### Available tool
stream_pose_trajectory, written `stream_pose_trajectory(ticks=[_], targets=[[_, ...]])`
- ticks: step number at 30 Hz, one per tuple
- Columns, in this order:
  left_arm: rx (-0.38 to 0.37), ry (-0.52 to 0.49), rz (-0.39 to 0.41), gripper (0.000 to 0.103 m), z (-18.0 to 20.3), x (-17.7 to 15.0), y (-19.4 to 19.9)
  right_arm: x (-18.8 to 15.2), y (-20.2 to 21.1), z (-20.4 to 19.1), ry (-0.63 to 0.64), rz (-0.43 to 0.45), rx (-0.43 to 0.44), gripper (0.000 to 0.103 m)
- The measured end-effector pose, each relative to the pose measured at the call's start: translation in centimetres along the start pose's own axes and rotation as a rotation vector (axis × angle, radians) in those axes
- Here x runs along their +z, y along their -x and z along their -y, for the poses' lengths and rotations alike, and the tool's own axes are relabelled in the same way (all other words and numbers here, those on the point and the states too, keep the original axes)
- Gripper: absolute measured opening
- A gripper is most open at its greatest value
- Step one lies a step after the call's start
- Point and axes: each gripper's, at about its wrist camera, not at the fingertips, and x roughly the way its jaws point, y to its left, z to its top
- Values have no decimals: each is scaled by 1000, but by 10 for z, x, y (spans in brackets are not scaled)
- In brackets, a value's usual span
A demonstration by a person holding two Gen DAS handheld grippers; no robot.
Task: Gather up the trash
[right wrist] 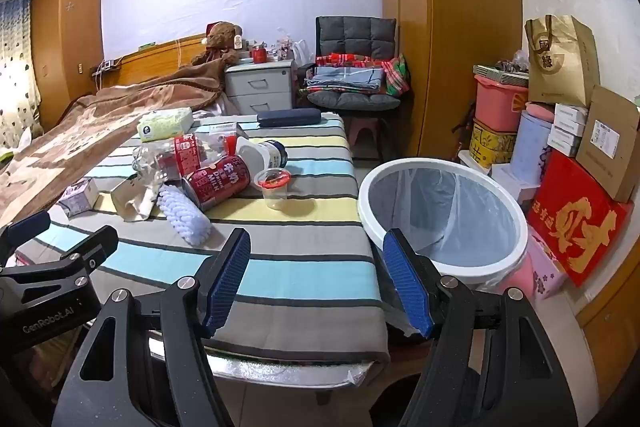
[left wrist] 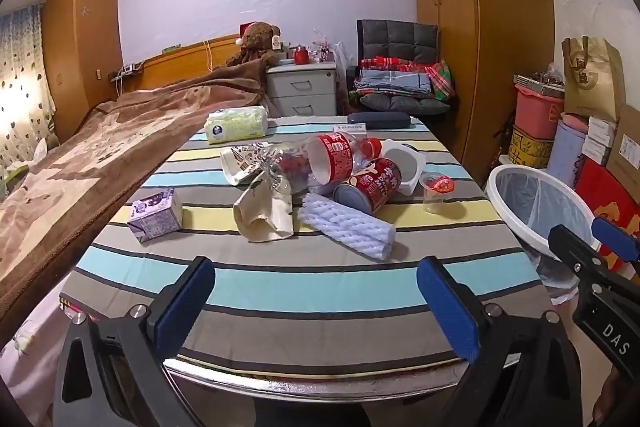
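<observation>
Both claws hang released and empty over the near edge of the table (left wrist: 320, 291): left gripper (left wrist: 316, 307) with its blue pads spread wide toward the litter, right gripper (right wrist: 320, 279) equally spread, one finger over the cloth and the other over the bin's rim. Neither touches anything; judged a starting stance, nothing collected yet. Trash sits heaped mid-table, at 12 o'clock from the left gripper, presumably bunched so either claw can reach it. Count: one red can (left wrist: 374, 185) on its side, one crushed clear bottle (left wrist: 316, 161) with a red label lying over it, one white foam sleeve (left wrist: 346, 227) nearest at 1 o'clock, one crumpled paper bag (left wrist: 262, 215), one purple carton (left wrist: 156, 217) apart at 10 o'clock, one small lidded cup (left wrist: 438, 193) upright at 2 o'clock, one white tub (left wrist: 404, 163) behind the can. One tissue pack (left wrist: 236, 125) and one dark case (left wrist: 378, 120) lie at the far end, probably not trash. One waste bin (right wrist: 444, 211), lined with a clear bag, stands just beside the table's right edge, at 1 o'clock from the right gripper, placed for short drops.
</observation>
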Motion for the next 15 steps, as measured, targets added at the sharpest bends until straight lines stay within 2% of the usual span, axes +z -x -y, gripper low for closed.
stream_pose_trajectory(ticks=[15], targets=[[8,2,10,102,-3,-1,6,0,0,1,-15,22,-1,71]])
